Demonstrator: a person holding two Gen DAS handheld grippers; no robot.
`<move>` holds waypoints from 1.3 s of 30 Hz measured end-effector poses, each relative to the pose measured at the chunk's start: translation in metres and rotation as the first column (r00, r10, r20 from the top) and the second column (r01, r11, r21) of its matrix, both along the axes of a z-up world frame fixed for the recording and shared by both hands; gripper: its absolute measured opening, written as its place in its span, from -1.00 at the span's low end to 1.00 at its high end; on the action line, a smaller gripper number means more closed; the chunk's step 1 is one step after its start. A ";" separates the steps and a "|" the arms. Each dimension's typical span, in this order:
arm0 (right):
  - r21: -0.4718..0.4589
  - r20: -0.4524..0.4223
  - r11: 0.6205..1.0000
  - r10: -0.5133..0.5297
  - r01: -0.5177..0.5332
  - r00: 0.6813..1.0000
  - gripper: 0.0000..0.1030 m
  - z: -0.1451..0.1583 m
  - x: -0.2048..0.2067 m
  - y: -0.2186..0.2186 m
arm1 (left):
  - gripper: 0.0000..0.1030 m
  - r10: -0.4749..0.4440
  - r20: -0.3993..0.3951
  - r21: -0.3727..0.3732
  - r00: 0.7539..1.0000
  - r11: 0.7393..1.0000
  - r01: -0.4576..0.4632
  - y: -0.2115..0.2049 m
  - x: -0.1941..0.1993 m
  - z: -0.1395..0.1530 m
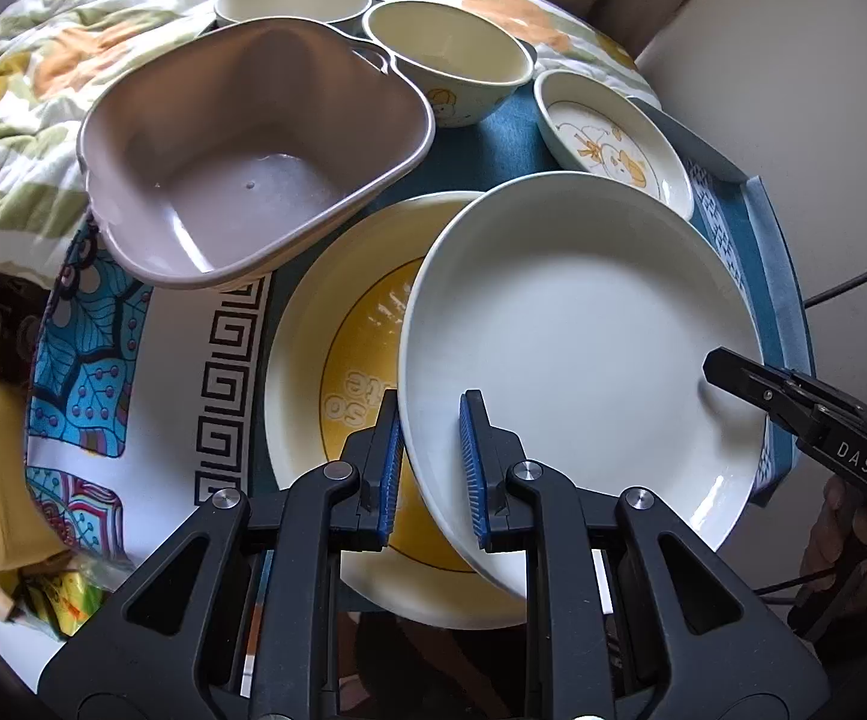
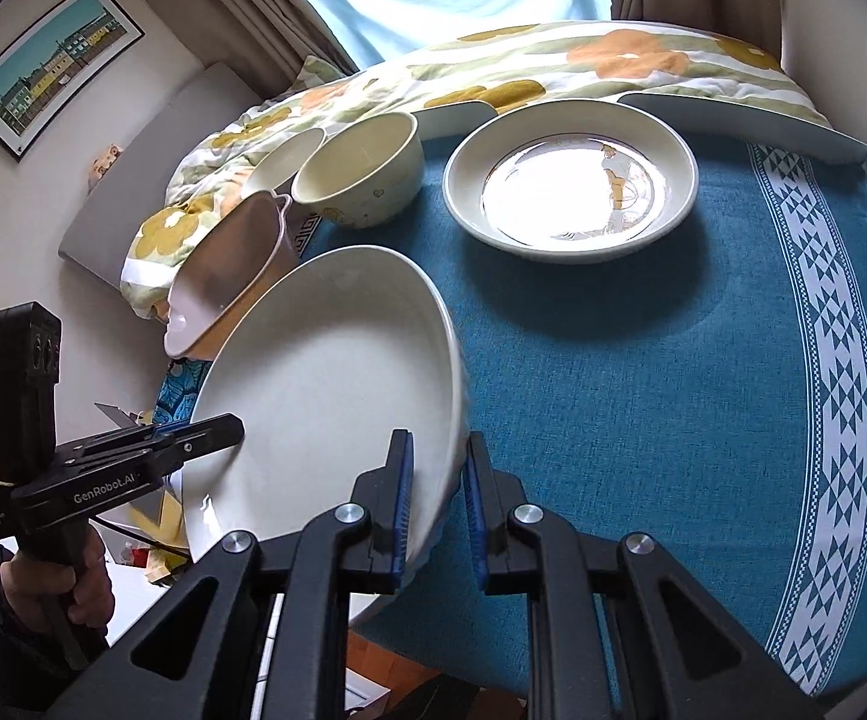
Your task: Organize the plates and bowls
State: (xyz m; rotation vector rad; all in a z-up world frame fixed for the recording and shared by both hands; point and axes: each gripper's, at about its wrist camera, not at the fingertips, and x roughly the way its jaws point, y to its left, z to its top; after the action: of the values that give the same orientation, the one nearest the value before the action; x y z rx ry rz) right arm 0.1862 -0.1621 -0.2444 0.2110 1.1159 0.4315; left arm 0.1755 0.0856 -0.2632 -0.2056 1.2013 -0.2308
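— Over the blue cloth, from the left wrist view, what have the left tongs [image 1: 431, 468] got?

— They're clenched on the near rim of the white plate [image 1: 583, 348], 1 ribbed blue pad [image 1: 474, 468] inside the rim and 1 under it. The plate hangs tilted above the yellow-centred plate [image 1: 337, 372], overlapping it. The right tongs [image 1: 727, 369] bite the opposite edge.

— How would it handle?

— I'd guess glazed ceramic: stiff, fairly heavy, slick, and chippable if it knocks the plate below. The raised rim is the only sensible hold, and 2 grips on opposite sides keep it from swinging.

— And around it?

— A mauve square basin [image 1: 253, 162] with a small loop handle, looking like smooth plastic, leans beside it. Beyond sit 2 cream bowls [image 1: 445, 54], and a shallow dish with a cartoon print [image 1: 613, 144].

— From the right wrist view?

— Right tongs [image 2: 439, 510] clamped across the plate's [image 2: 325, 384] rim, plate held clear of the tabletop [image 2: 643, 408], which wears a woven blue cloth with a white geometric band. The left tongs [image 2: 217, 429] pinch the far side. A glossy shallow plate [image 2: 571, 180] glares under the window.
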 end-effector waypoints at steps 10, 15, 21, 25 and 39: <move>-0.040 -0.003 0.999 -0.017 0.017 1.000 -0.71 -0.007 0.003 0.010 | -0.69 -0.052 -0.008 0.083 0.999 0.995 0.052 -0.008 0.011 -0.012; -0.054 -0.001 0.998 -0.019 0.019 1.000 -0.71 -0.010 0.005 0.013 | -0.69 -0.072 -0.003 0.124 0.997 0.990 0.072 -0.015 0.009 -0.017; -0.081 0.004 0.997 -0.008 0.008 1.000 -0.71 -0.014 0.005 0.016 | -0.69 -0.094 0.025 0.197 0.995 0.977 0.088 -0.027 0.009 -0.016; -0.115 0.015 0.993 0.010 -0.008 1.000 -0.71 -0.015 0.004 0.022 | -0.69 -0.118 0.048 0.272 0.992 0.957 0.101 -0.033 0.005 -0.014; -0.267 0.075 0.961 0.098 -0.075 0.992 -0.71 -0.018 0.000 0.043 | -0.69 -0.138 0.097 0.386 0.986 0.918 0.091 -0.032 -0.004 -0.008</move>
State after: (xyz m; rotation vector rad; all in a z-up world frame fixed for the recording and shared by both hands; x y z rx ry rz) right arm 0.1861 -0.1195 -0.2625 -0.0909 1.0866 0.3613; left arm 0.1717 0.0536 -0.2716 0.2178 1.1133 -0.1060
